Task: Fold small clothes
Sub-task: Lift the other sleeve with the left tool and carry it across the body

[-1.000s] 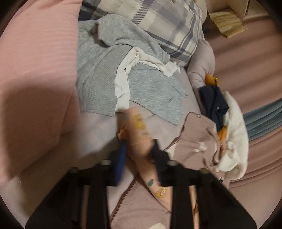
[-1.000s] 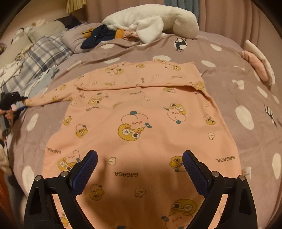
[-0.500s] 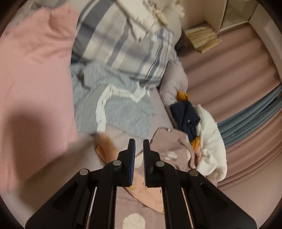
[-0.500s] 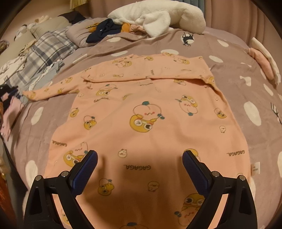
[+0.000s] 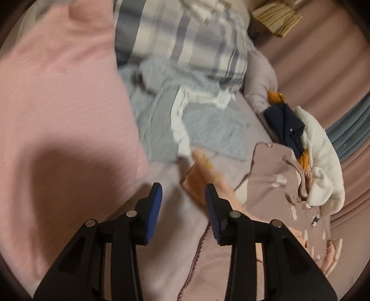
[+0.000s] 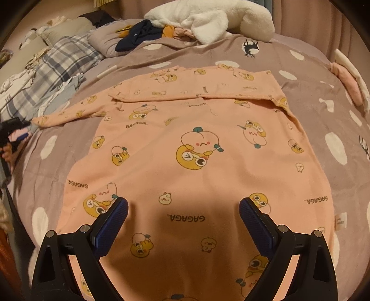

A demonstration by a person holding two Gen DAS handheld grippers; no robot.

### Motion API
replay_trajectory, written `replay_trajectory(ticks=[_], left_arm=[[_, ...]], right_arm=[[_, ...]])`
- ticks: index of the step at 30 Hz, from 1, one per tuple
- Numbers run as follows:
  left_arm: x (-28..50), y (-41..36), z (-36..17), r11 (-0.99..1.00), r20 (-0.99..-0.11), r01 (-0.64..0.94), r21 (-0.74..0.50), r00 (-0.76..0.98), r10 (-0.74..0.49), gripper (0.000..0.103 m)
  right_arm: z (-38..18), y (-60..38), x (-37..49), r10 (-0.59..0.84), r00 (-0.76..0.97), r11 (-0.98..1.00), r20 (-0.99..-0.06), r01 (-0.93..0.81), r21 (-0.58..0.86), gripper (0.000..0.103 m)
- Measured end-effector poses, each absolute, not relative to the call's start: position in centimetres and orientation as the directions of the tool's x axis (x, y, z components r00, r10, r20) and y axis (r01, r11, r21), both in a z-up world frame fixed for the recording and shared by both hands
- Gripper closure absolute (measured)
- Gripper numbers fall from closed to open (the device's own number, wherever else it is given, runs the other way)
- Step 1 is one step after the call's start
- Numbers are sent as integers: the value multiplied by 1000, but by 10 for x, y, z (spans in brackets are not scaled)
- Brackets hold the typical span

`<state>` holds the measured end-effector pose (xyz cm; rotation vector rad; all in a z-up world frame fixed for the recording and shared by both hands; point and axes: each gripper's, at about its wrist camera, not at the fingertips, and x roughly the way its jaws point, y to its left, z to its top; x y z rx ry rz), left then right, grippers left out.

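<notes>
A pink long-sleeved shirt (image 6: 196, 143) with cartoon prints lies flat on the mauve spotted bed cover (image 6: 323, 111). One sleeve (image 6: 192, 85) is folded across its top edge. The other sleeve (image 6: 69, 113) stretches out to the left. In the left wrist view that sleeve's cuff (image 5: 201, 171) lies just ahead of my left gripper (image 5: 183, 186), beside its right finger. The left jaws are opening and only bed cover shows between them. My right gripper (image 6: 183, 203) hovers wide open over the shirt's near hem, holding nothing. The left gripper (image 6: 11, 129) also shows at the right wrist view's left edge.
A plaid pillow (image 5: 185, 39) and grey garments (image 5: 208, 129) lie beyond the cuff. A large pink blanket (image 5: 57, 92) fills the left. A white fleece (image 6: 208, 20) and a navy garment (image 6: 138, 34) are piled at the far edge. Folded pink and white clothes (image 6: 349, 78) sit at the right.
The left gripper had the sleeve between its jaws, then stood shut, and now stands apart with the cuff lying free on the bed. The right gripper stayed over the hem.
</notes>
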<state>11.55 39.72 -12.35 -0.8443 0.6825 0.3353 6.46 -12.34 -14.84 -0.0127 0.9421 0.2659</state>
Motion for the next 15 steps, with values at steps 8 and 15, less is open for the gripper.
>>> replay_trajectory(ticks=[8, 15], left_arm=[[136, 407, -148, 487, -585, -441, -754, 789, -190, 65], [148, 413, -156, 424, -577, -463, -778, 794, -192, 91]], right_arm=[[-153, -117, 67, 220, 540, 966, -813, -235, 105, 6], [-157, -119, 70, 212, 531, 971, -820, -210, 115, 6]])
